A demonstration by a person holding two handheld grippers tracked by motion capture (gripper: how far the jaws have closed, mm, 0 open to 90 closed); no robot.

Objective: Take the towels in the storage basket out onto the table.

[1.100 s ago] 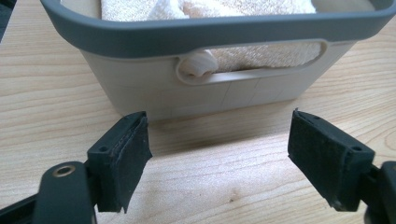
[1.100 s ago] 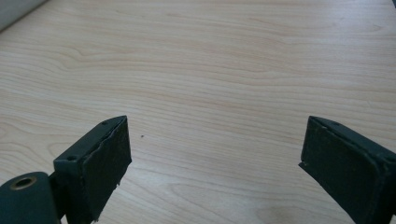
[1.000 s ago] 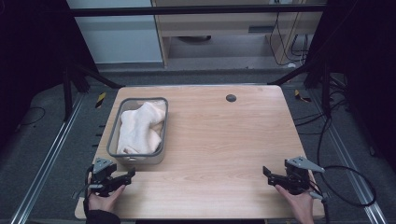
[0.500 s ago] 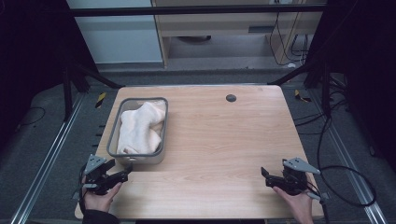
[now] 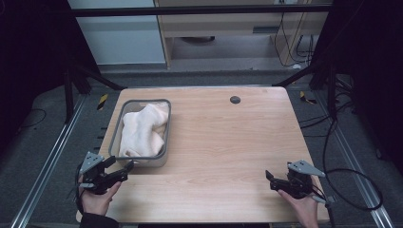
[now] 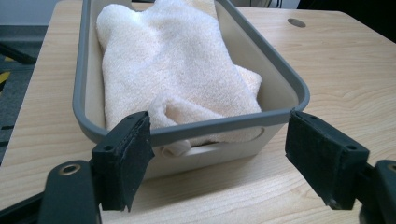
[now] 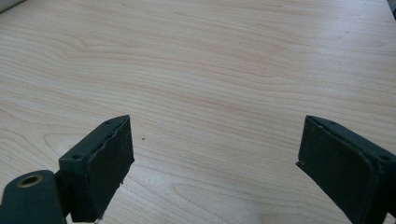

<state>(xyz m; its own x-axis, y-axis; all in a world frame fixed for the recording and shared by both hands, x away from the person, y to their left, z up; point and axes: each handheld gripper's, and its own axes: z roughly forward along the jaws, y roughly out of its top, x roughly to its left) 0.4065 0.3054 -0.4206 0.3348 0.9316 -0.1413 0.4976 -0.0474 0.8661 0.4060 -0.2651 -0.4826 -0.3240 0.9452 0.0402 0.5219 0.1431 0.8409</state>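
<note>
The left gripper (image 5: 124, 170) has come back in toward the bin (image 5: 114, 142) after dipping to the table's (image 5: 228, 142) near-left corner half a second ago; its tips now sit just short of the bin's near end. The left gripper view shows its jaws spread wide, framing that near wall, with the towel (image 6: 177, 70) heaped inside and one fold poking through the handle slot. The right gripper (image 5: 269, 179) has barely moved; it rests at the near-right edge, jaws also wide over bare wood, well apart from the bin. The approach suggests the left gripper will take the towel or the bin rim next; nothing is held yet.
</note>
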